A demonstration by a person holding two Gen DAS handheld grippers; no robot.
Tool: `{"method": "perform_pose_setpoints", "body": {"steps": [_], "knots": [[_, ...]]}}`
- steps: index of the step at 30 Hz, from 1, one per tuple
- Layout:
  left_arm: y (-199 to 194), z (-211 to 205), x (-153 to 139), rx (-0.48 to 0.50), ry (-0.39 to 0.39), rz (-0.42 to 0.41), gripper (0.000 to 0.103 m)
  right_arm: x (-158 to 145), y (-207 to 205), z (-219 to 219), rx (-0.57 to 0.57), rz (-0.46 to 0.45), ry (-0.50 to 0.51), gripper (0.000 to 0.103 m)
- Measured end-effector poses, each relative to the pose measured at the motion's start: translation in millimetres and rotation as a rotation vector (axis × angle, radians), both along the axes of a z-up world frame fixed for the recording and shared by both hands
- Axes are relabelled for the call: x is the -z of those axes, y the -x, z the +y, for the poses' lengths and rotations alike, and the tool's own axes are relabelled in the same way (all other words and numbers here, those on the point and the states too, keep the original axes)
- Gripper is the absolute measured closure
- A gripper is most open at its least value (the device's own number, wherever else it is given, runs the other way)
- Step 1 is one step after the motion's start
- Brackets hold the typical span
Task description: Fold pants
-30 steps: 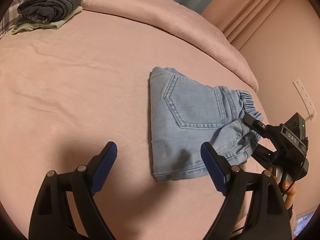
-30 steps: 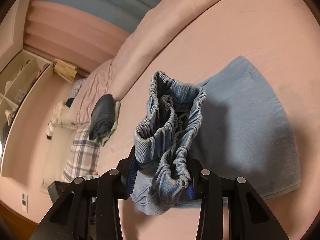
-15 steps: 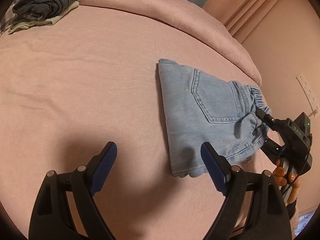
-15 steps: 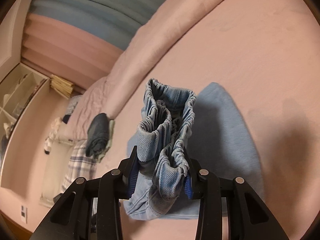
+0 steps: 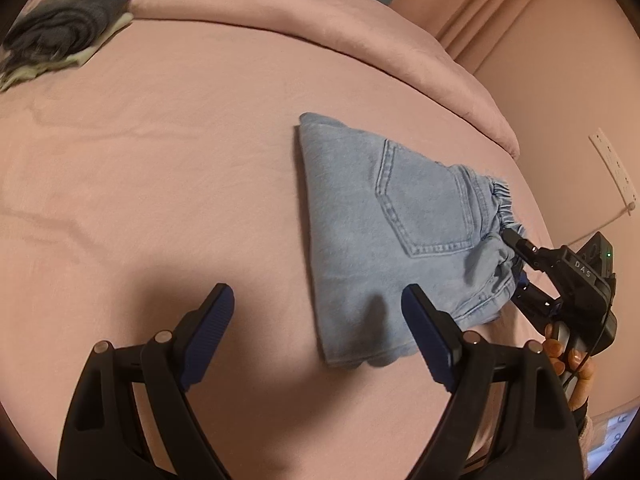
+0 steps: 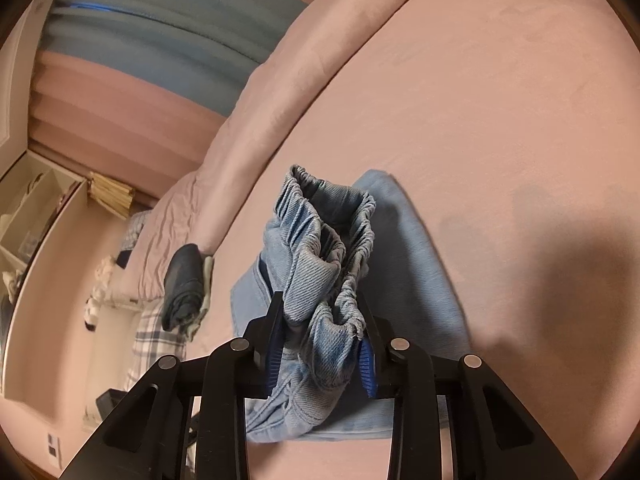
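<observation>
**Right claw pinching waistband, left one free**

Folded jeans [image 5: 384,232] lie on the pink bed [image 5: 160,160], back pocket up, toward the right side in left-cam view. Right gripper [image 6: 322,336] has the bunched elastic waistband between its pads, jaws closing on it, that end lifted off the bed; hand [image 5: 568,356] on its handle. Left gripper [image 5: 318,320] spread wide, nothing in it, hovering near the jeans' near edge. Dark folded clothes [image 5: 68,28] sit well apart at far left.
</observation>
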State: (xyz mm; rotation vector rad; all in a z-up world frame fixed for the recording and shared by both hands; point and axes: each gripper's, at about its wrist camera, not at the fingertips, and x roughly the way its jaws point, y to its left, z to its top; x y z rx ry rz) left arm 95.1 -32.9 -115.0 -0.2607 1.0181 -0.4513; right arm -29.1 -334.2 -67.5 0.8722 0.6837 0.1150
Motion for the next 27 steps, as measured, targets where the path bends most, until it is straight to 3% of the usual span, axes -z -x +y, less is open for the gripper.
{"method": "perform_pose_setpoints", "body": {"steps": [7, 9, 11, 16, 20, 22, 25, 27], "knots": [[-12.0, -38.2, -0.2, 0.087, -0.037, -0.030, 0.017, 7.9, 3.2, -6.0, -0.002, 0.061, 0.040, 0.069], [-14.5, -51.7, 5.2, 0.120, -0.054, -0.027, 0.019, 5.4, 4.0, -7.7, -0.006, 0.077, 0.067, 0.059], [-15.3, -61.2, 12.8, 0.143, -0.091, -0.020, 0.019, -4.7, 6.8, -6.9, 0.015, 0.092, 0.141, 0.051], [-16.6, -65.9, 24.5, 0.167, -0.140, -0.006, 0.019, -42.9, 12.4, 3.0, 0.053, 0.035, 0.350, 0.050], [-17.5, -66.3, 24.7, 0.172, -0.148, -0.007, 0.019, -57.5, -3.2, 30.2, -0.077, -0.023, 0.433, 0.050], [-17.6, -66.1, 24.7, 0.175, -0.154, -0.011, 0.019, -55.9, -14.8, 42.3, -0.131, -0.027, 0.427, 0.064], [-17.7, -65.0, 25.0, 0.178, -0.152, -0.010, 0.018, -48.2, -28.1, 58.5, -0.187, 0.004, 0.469, 0.073], [-20.0, -66.3, 24.7, 0.183, -0.150, -0.009, 0.018, -39.3, -29.4, 67.4, -0.216, 0.052, 0.532, 0.073]]}}
